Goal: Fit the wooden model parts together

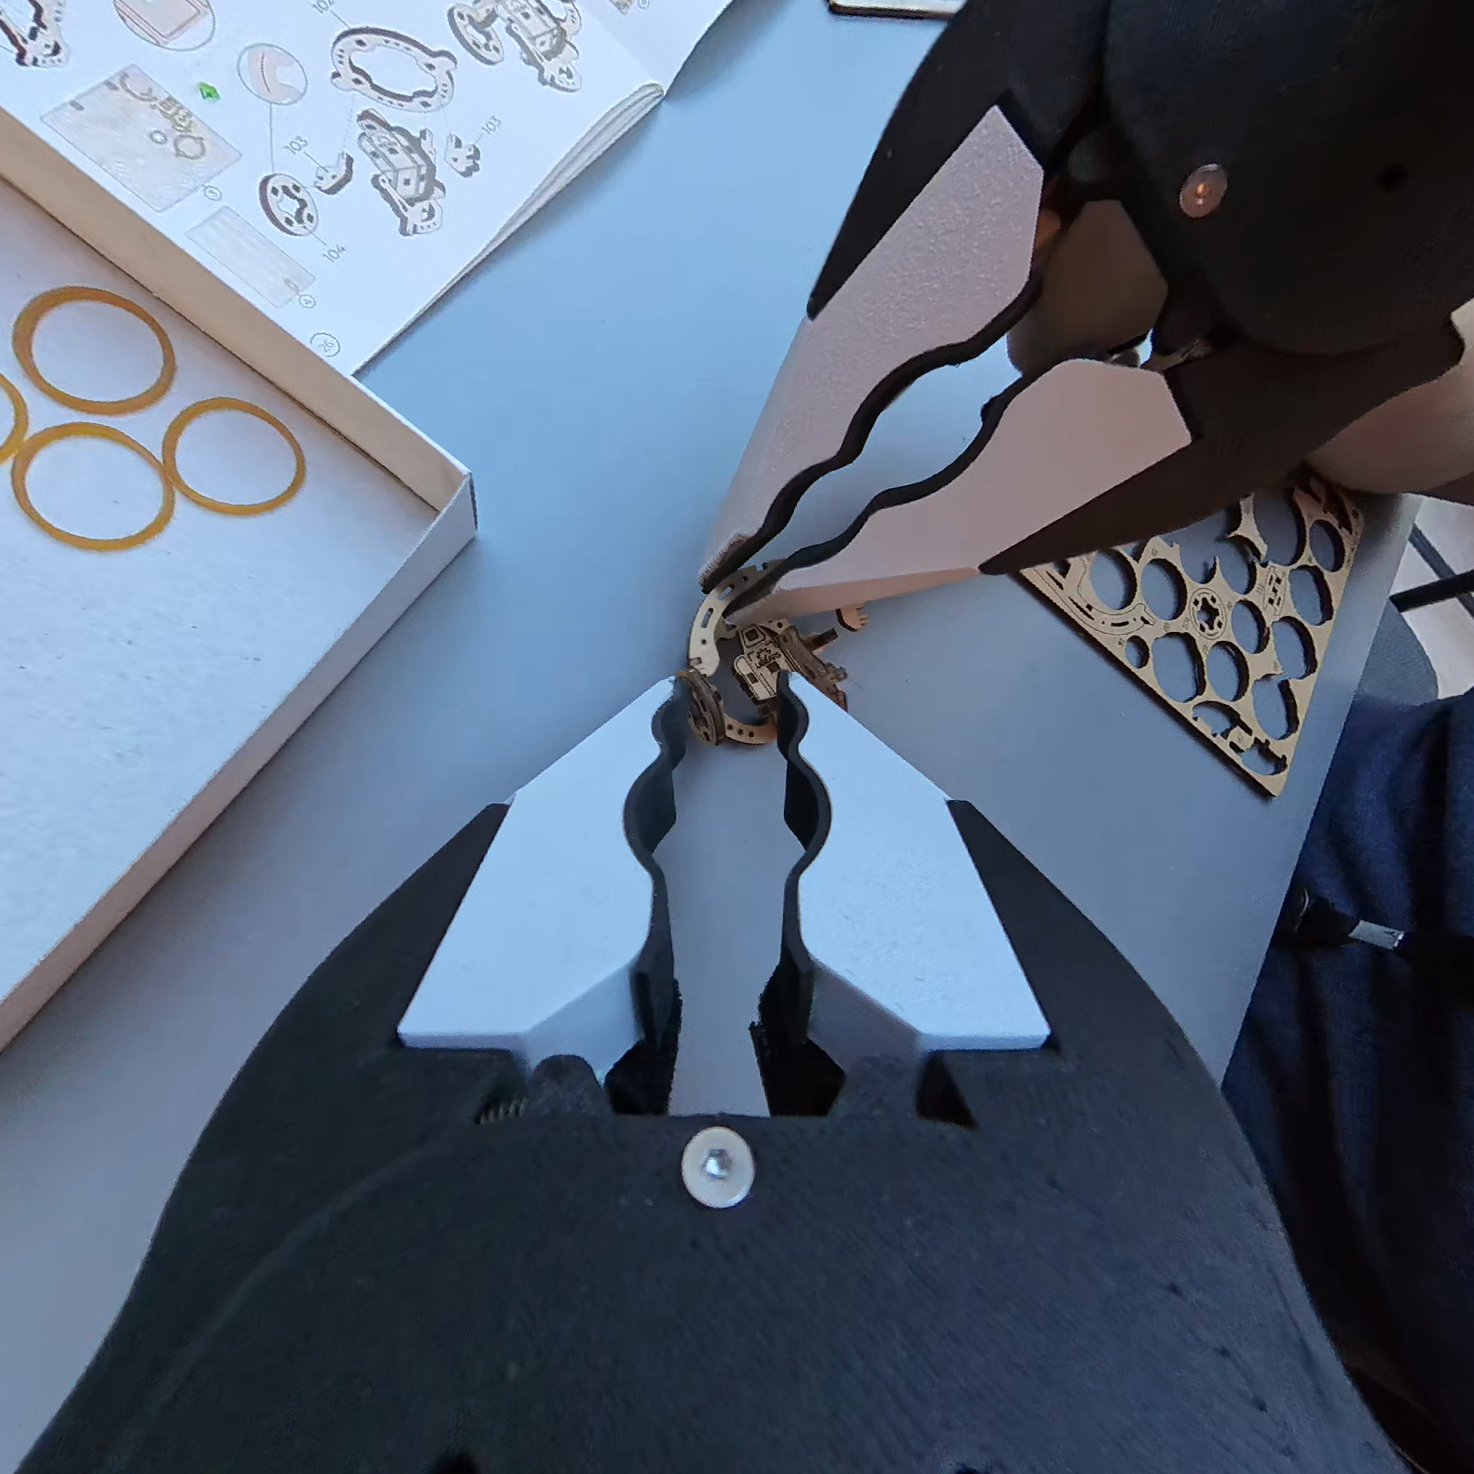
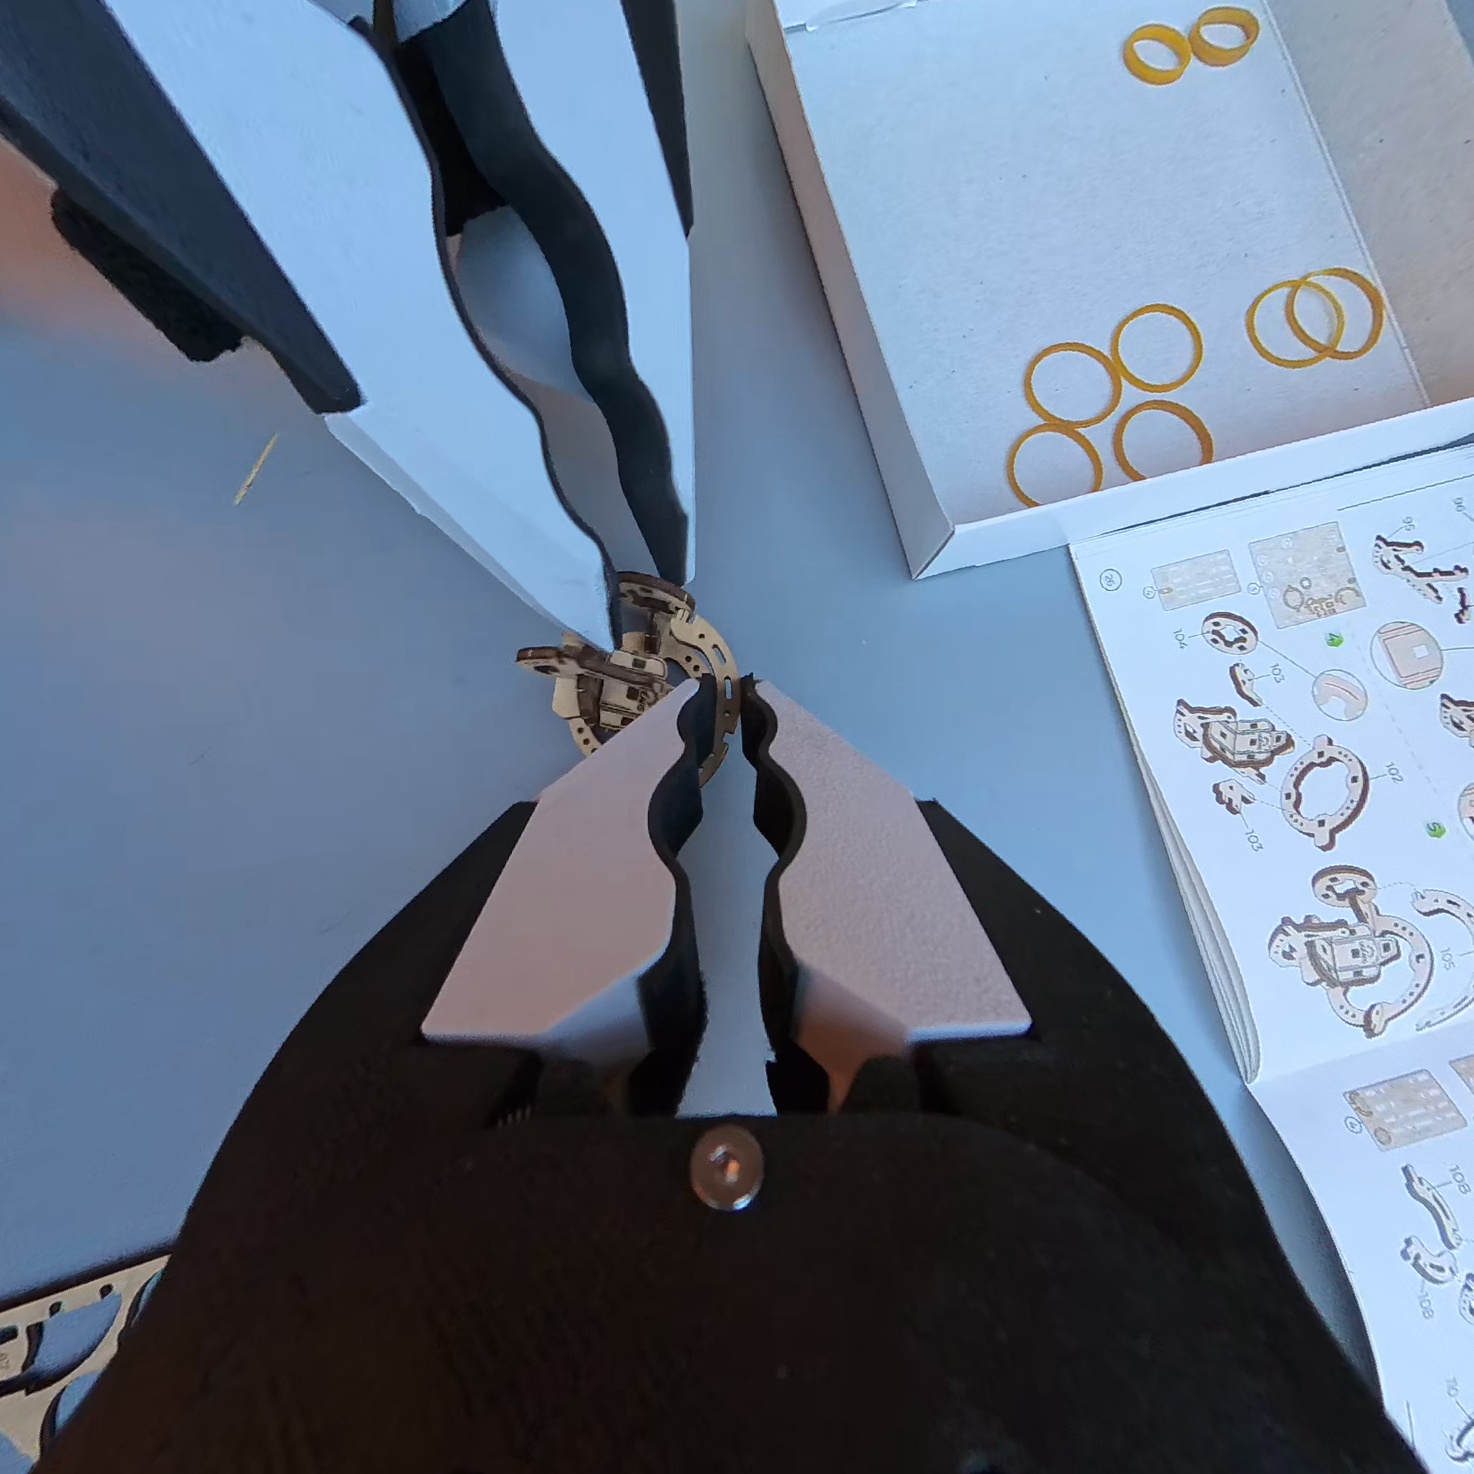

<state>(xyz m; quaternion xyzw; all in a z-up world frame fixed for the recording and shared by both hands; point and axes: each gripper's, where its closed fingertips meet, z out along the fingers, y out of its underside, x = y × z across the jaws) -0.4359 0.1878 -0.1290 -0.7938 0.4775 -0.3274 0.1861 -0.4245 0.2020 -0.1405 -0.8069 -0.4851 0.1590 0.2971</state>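
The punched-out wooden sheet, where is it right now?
In the left wrist view the punched-out wooden sheet lies on the grey table at right, partly under the right gripper.

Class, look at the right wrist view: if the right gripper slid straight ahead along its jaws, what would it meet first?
The right gripper already pinches the wooden ring of the small wooden model. Going straight on, it would probably meet the left gripper next, holding the model's far side; depth is uncertain.
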